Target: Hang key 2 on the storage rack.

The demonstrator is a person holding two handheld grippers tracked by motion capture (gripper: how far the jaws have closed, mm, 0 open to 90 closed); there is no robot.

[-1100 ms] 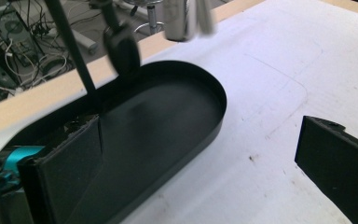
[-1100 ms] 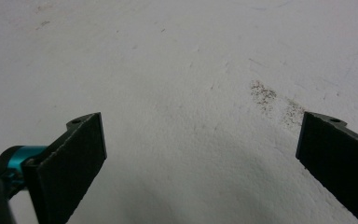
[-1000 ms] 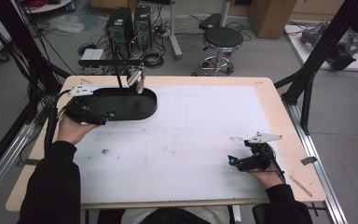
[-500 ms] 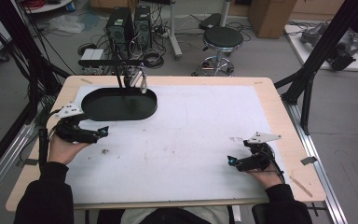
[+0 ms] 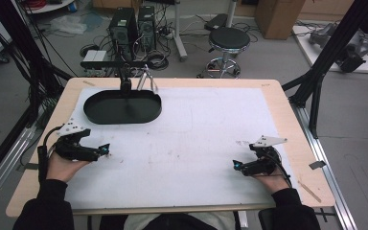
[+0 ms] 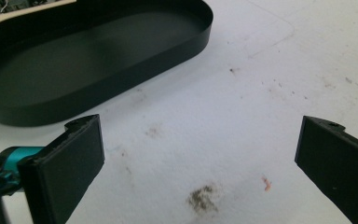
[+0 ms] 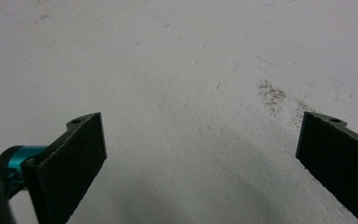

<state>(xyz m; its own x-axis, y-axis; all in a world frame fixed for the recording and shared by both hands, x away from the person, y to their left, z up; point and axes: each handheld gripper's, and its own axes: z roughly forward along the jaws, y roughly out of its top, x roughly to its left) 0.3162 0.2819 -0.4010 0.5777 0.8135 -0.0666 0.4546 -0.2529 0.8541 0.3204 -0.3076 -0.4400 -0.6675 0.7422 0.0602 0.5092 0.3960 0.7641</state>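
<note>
High view: black oval tray (image 5: 122,107) sits on the white mat (image 5: 191,139) at the far-left part of the counter (image 5: 287,110), upright, nothing in it. Left hand-held gripper (image 5: 106,150) lies low over the mat near the left edge, just in front of the tray but apart from it, not touching. Its tips point toward the middle of the counter. Left hand (image 5: 62,163) holds it from behind, dark sleeve (image 5: 45,211) comes in from the bottom. Right hand-held gripper (image 5: 236,166) rests on the mat at the near right, well apart from the tray, tips pointing left. Right hand (image 5: 268,178) wraps its rear.

Left gripper view: the left hand-held gripper (image 6: 196,154) has its jaws spread wide with nothing between them, bare stained mat (image 6: 242,93) under the gap. Tray (image 6: 93,60) lies up and to the left ahead of the jaws, its near wall close to the left jaw but clear of it. A dark smudge (image 6: 201,199) and a small orange speck (image 6: 265,183) mark the mat between the jaws.

Right gripper view: the right hand-held gripper (image 7: 200,154) also has jaws wide apart, holding nothing, over plain white mat (image 7: 177,70). Faint grey scuff (image 7: 272,95) sits near the right jaw.
</note>
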